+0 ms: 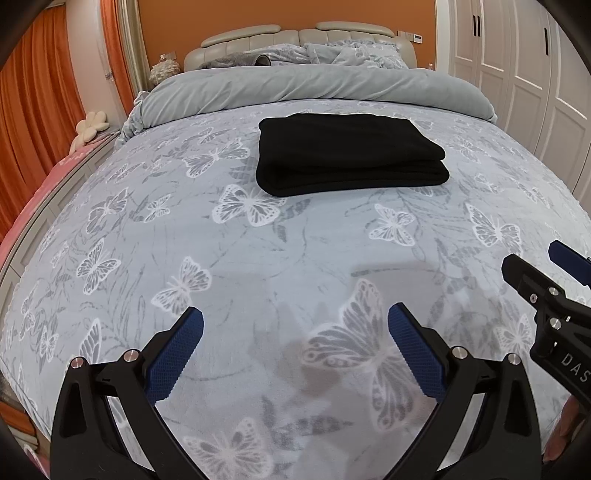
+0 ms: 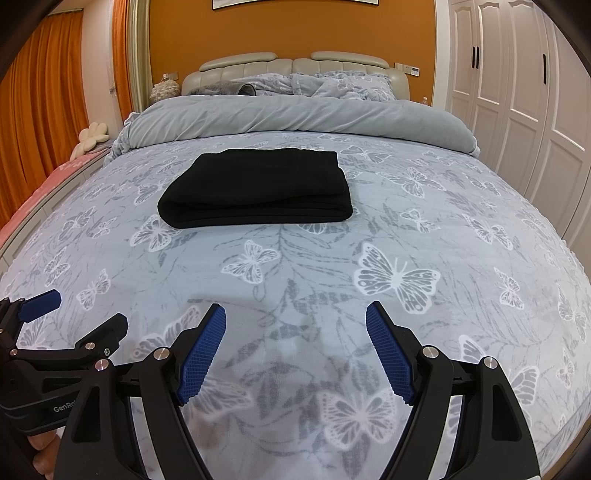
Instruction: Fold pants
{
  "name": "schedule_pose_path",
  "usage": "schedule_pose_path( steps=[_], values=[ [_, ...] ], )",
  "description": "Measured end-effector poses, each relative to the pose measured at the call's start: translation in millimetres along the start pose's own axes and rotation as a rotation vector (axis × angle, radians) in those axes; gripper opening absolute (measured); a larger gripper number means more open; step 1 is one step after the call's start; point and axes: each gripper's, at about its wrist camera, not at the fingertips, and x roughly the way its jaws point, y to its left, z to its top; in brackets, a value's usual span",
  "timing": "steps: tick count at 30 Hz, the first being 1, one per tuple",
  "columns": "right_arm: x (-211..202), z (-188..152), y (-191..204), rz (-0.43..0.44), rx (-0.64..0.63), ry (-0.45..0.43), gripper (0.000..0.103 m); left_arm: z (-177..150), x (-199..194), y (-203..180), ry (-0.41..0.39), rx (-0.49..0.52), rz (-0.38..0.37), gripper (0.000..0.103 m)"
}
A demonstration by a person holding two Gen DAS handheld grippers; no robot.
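left hand-held gripper point(image 1: 295, 325): released, hovering over bed point(image 1: 258, 251) foot edge | right hand-held gripper point(image 2: 295, 321): released, alongside | black pants point(image 1: 349, 153): folded, mid-bed, untouched

The folded pants point(image 2: 258, 188) are plain black. The bedspread point(image 2: 332, 258) beneath is pale blue-grey, printed with white butterflies and grey leaf sprays. The rolled duvet point(image 2: 295, 114) is plain grey-blue. Headboard point(image 2: 258, 64): beige. Wall point(image 2: 295, 33) and curtains point(image 2: 40, 122): orange. Wardrobe doors point(image 2: 517, 92): white. Each claw, left point(image 1: 295, 350) and right point(image 2: 295, 350), is black with blue textured pads point(image 2: 203, 354).
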Motion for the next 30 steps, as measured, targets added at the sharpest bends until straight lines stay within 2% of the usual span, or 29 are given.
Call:
schedule_pose_path(
  steps=[30],
  values=[
    [0, 1, 0, 0.0, -0.002, 0.0, 0.076, 5, -10, 0, -0.051, -0.001, 0.0, 0.098]
  ],
)
